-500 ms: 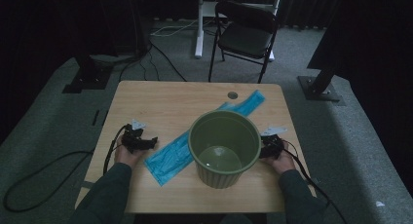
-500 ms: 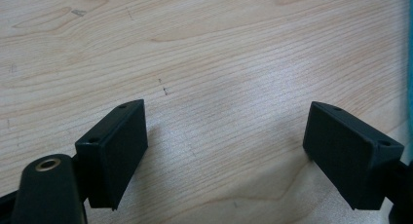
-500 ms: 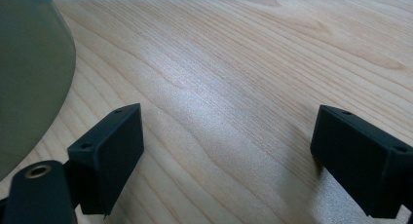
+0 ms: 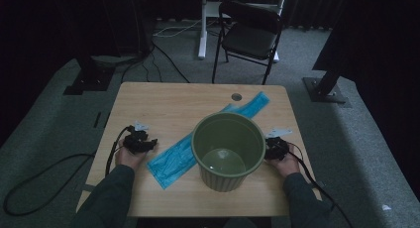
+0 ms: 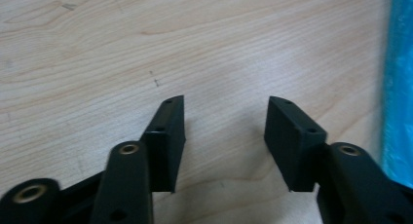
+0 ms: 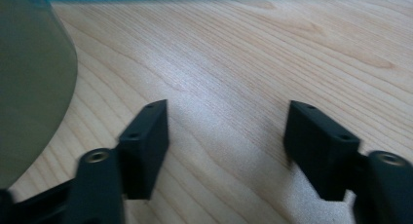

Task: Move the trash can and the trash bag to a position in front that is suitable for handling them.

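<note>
Wooden table (image 4: 163, 101) bears a green bin (image 4: 228, 151) on blue bag (image 4: 173, 161) — left tongs (image 4: 140, 141) and right tongs (image 4: 273, 148) both gape empty.

Dim room; grey carpet (image 4: 59, 139); black folding chair (image 4: 250, 37) behind wooden table (image 4: 163, 104).

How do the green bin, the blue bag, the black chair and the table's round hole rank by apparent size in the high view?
1. Blue bag and green bin: alike, the bag longer, the bin bulkier, so unranked.
2. Black chair, though it stands farther away.
3. Round hole, clearly smallest.
</note>
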`<state>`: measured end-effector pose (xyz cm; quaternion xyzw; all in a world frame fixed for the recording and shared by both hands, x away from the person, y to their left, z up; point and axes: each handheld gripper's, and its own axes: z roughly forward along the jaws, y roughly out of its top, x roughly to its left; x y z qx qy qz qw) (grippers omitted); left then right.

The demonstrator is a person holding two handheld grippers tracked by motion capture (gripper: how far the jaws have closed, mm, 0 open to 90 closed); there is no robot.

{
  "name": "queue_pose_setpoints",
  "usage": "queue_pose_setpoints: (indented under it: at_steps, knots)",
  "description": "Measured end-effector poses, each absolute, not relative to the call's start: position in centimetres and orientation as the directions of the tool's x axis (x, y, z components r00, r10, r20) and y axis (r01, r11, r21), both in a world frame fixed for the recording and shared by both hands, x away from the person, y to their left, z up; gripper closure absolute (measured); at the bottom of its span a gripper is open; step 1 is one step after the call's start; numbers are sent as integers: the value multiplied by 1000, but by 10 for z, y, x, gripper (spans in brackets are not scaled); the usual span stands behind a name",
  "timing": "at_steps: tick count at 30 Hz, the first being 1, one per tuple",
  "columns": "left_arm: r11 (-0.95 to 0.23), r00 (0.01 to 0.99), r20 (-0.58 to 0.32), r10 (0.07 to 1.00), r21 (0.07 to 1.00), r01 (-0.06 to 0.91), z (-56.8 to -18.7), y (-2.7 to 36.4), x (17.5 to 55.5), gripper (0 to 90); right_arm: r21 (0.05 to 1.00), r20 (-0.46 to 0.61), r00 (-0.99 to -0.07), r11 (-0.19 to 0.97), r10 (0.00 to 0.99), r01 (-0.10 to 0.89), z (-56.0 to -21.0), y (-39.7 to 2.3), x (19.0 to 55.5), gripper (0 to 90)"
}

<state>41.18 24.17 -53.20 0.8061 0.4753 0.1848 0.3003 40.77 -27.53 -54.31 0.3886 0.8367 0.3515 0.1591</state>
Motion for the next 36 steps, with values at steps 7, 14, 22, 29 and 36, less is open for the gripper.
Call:
queue_pose_setpoints:
  at_steps: [7,14,22,29,36]
  knots:
    - [-394,552,-3,834,697,599,-523,230,407,561,684,0,-617,450,787,575,-538,-272,407,533]
    - [-426,649,-47,760,718,551,-517,203,403,551,662,-12,-630,478,776,576,-535,-268,405,594]
    - [-444,676,-67,734,705,553,-521,181,406,555,657,0,-632,477,775,584,-534,-268,405,599]
    - [-485,682,-46,730,668,564,-528,161,412,570,653,-13,-637,489,771,578,-533,-270,403,604]
    - [-514,695,-36,718,645,565,-530,162,411,826,656,-11,-646,493,764,572,-531,-271,401,598]
